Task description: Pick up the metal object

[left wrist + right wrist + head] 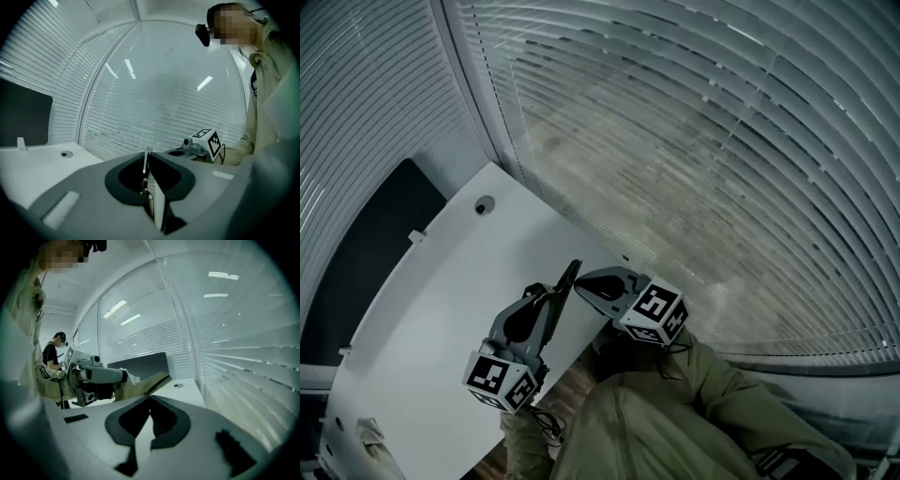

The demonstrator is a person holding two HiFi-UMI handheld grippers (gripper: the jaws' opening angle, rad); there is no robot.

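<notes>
Metal object (pixel 146 158), a thin bright strip standing on edge, sits pinched between the pressed-together jaws of the left gripper (pixel 566 284), held in the air over the near edge of a white table (pixel 441 309) beside a wall of window blinds (pixel 722 169). The right gripper (pixel 150 398) hangs just beside it, its jaws closed tip to tip on nothing. With the pick seemingly made, the step calls for a firm, even squeeze and a slow, level carry. The strip looks caught only along the inner faces of the jaws, so a twist or jolt could let it pivot or slide out. The right gripper is best kept apart from the strip's free end unless support is wanted. Much is hard to read. From the head view the strip cannot be told from the dark jaw edge. Its full length and how deep it runs between the jaws are hidden, and its shape beyond the visible edge is unclear. Dim light flattens detail, and a pale item at the table's lower left corner (pixel 370 441) is cut off by the frame.
</notes>
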